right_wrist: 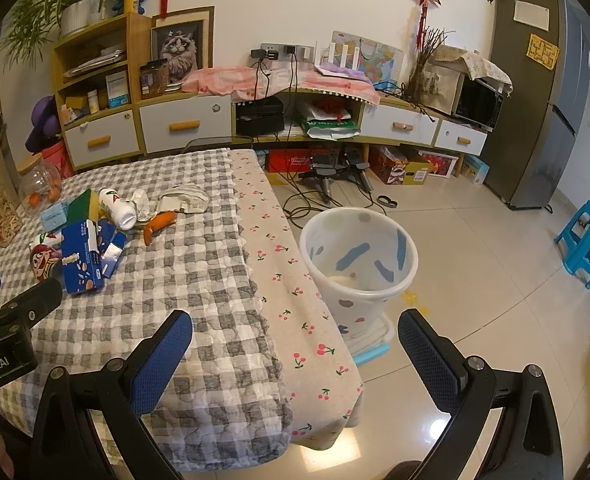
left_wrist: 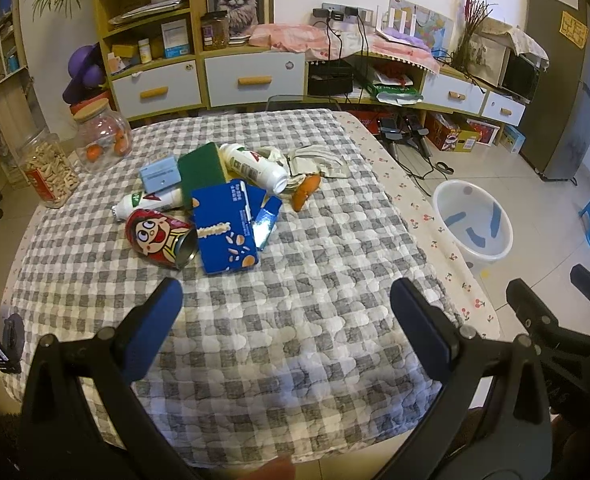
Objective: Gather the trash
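Left gripper (left_wrist: pixel 287 308): jaws wide apart, nothing between them, poised over the checked tablecloth (left_wrist: pixel 295 360). Right gripper (right_wrist: pixel 295 344): jaws likewise apart and empty, straddling the table edge. Trash heaped ahead of the left jaws: flattened blue carton (left_wrist: pixel 225 228) nearest, red cartoon-face can (left_wrist: pixel 161 238) just left of it, white bottle (left_wrist: pixel 255 168) and green scouring sponge (left_wrist: pixel 201 162) beyond. Waste bin (right_wrist: pixel 359 268) directly ahead of the right jaws, on the floor. Carton judged light, thin, easily creased (best pinched across one free edge). Can judged light, smooth, liable to roll; best gripped across the body.
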Action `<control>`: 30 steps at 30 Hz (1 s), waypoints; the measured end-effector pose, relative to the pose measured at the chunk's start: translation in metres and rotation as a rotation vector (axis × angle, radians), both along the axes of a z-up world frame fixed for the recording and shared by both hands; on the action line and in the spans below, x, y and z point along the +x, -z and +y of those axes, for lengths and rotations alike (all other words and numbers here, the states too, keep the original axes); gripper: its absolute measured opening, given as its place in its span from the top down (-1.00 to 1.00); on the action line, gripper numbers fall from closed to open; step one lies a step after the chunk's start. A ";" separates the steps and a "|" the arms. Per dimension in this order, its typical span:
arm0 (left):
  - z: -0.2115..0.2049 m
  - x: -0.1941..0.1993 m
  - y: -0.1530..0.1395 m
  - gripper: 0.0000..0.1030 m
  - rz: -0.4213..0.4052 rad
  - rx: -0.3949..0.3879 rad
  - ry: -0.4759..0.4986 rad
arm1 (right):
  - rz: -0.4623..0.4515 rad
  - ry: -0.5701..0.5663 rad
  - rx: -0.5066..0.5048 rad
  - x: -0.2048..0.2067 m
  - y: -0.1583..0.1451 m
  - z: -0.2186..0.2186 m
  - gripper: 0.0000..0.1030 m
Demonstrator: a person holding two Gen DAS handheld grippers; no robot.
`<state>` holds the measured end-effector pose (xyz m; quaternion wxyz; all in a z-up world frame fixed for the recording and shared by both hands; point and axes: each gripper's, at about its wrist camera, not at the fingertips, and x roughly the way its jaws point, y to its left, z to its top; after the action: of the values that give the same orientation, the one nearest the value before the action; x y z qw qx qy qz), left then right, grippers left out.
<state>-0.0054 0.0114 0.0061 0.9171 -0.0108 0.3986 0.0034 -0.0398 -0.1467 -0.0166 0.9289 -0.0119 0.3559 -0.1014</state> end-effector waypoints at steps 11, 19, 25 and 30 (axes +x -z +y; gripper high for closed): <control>0.002 -0.002 0.001 -1.00 0.003 -0.001 0.000 | 0.000 -0.007 -0.001 0.001 0.001 0.000 -1.00; 0.003 -0.002 0.001 -1.00 0.002 0.000 -0.002 | 0.013 -0.007 -0.004 0.002 0.003 0.001 -1.00; 0.006 -0.003 0.002 -1.00 0.004 0.000 -0.003 | 0.010 -0.007 -0.004 0.003 0.003 0.001 -1.00; 0.010 -0.005 0.002 -1.00 0.000 0.006 -0.006 | 0.009 -0.008 0.002 0.002 0.002 0.002 -1.00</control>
<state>-0.0102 0.0210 0.0037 0.9171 -0.0093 0.3984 0.0070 -0.0376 -0.1447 -0.0186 0.9277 -0.0128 0.3603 -0.0972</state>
